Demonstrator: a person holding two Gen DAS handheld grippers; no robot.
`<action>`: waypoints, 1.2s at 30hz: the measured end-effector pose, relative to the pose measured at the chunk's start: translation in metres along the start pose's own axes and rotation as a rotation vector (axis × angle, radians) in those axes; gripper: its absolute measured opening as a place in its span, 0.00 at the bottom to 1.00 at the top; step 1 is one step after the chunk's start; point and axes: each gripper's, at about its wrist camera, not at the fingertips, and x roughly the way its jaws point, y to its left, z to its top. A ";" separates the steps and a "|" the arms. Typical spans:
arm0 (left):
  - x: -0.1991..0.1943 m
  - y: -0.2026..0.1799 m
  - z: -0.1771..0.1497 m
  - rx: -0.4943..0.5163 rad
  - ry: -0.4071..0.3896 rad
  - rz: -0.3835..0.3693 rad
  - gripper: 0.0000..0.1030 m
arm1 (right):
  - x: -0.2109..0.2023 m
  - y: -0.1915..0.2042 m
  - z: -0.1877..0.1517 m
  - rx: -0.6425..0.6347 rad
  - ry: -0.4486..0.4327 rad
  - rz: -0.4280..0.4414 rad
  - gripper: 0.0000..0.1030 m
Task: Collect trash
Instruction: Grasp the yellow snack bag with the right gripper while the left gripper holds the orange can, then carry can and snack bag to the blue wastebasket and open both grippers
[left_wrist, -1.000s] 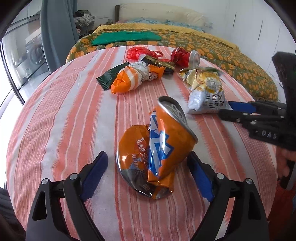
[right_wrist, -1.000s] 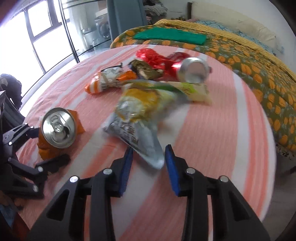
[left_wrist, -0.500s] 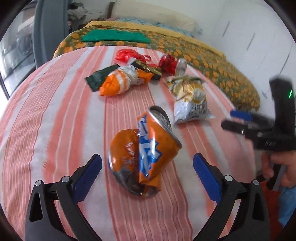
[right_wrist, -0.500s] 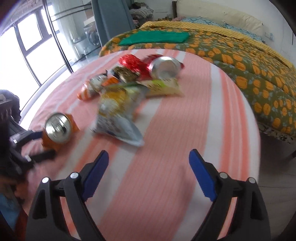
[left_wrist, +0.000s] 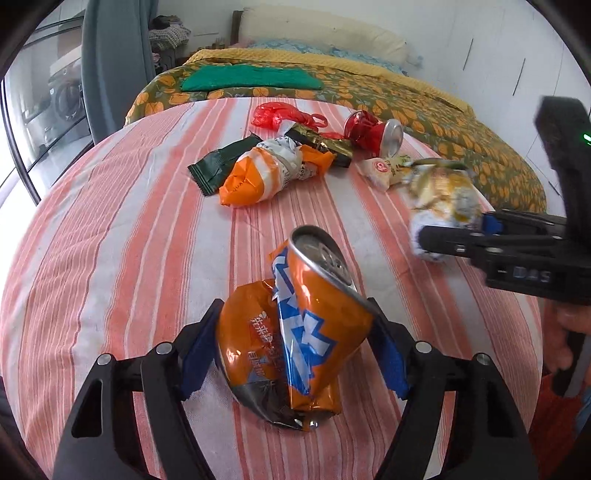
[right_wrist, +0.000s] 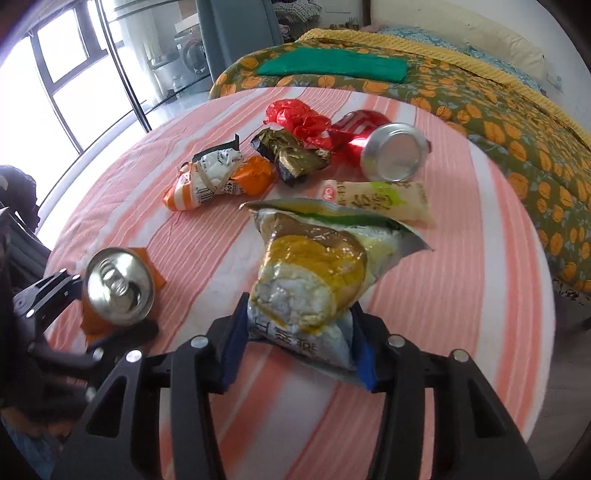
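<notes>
A: What did the left gripper (left_wrist: 295, 354) hold, lower centre of its view?
B: Its jaws, just closing, pinched a crushed orange can (left_wrist: 314, 325) and orange wrapper (left_wrist: 247, 347).
A: And the right gripper (right_wrist: 295, 343)?
B: Its jaws, also just closing, clamped a yellow-and-silver snack bag (right_wrist: 314, 280). Above lay a red can (right_wrist: 384, 147) and a red plastic bag (right_wrist: 299, 118) on the striped cloth (right_wrist: 461, 295).

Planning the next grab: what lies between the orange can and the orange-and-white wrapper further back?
Only bare striped cloth between orange can and orange-and-white wrapper, in the left wrist view.
</notes>
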 end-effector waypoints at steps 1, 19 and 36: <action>-0.001 0.000 0.000 0.001 -0.002 0.001 0.71 | -0.008 -0.005 -0.004 0.002 -0.009 0.005 0.46; -0.033 -0.076 -0.021 0.064 -0.049 -0.151 0.69 | -0.115 -0.137 -0.128 0.216 -0.033 0.050 0.46; -0.027 -0.330 -0.040 0.262 0.051 -0.464 0.70 | -0.145 -0.280 -0.227 0.429 0.082 -0.110 0.46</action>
